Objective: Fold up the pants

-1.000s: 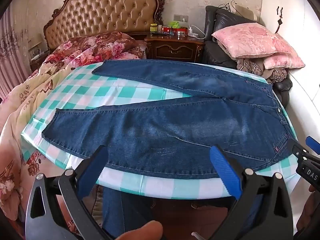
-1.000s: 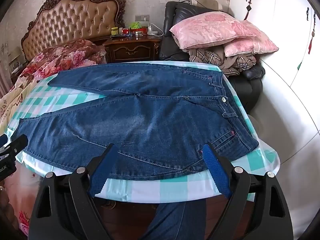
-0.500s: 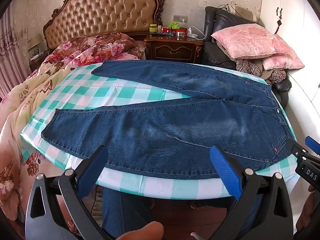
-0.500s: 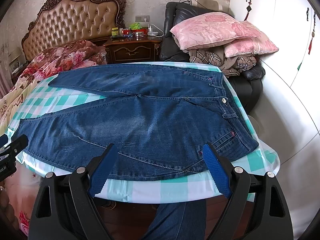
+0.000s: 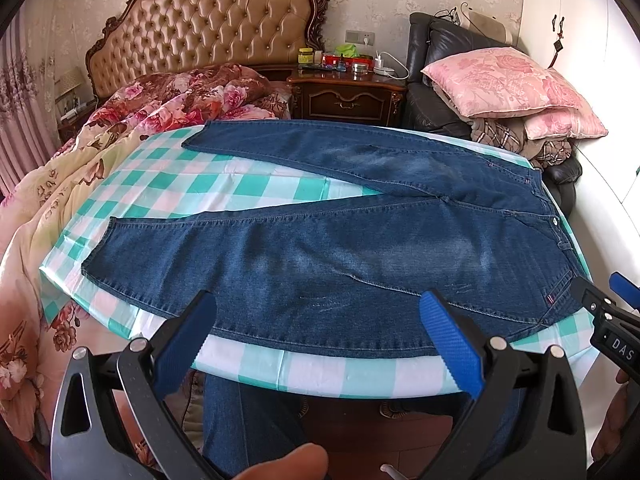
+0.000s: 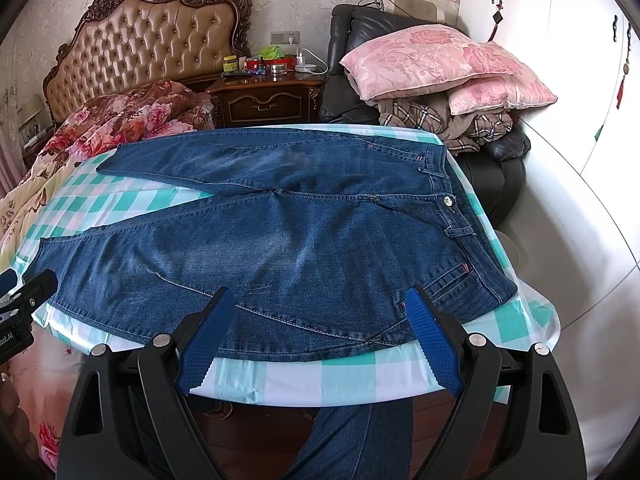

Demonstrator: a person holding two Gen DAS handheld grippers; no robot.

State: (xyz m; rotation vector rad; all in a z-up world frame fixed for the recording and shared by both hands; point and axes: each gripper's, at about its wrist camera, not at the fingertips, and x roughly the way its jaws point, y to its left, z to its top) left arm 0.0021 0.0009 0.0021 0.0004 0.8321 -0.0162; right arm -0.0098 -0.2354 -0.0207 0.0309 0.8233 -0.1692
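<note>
Dark blue jeans [image 5: 340, 248] lie flat on a table under a green-and-white checked cloth [image 5: 224, 188], legs spread apart toward the left, waistband at the right. They also show in the right wrist view [image 6: 280, 240]. My left gripper [image 5: 320, 316] is open and empty, hovering just off the near table edge by the near leg. My right gripper [image 6: 316, 312] is open and empty, near the hip and pocket. Each gripper's tip shows in the other view: the right one [image 5: 600, 312], the left one [image 6: 28, 296].
A bed with a floral quilt [image 5: 120, 120] and tufted headboard [image 5: 208, 28] lies left and behind. A wooden nightstand [image 5: 348, 92] with small items stands at the back. A black armchair piled with pink pillows [image 5: 504, 80] is at the right. White cupboards [image 6: 560, 80] stand far right.
Both grippers have drifted slightly; the views shift a little. The jeans have not moved and both grippers stay open.
</note>
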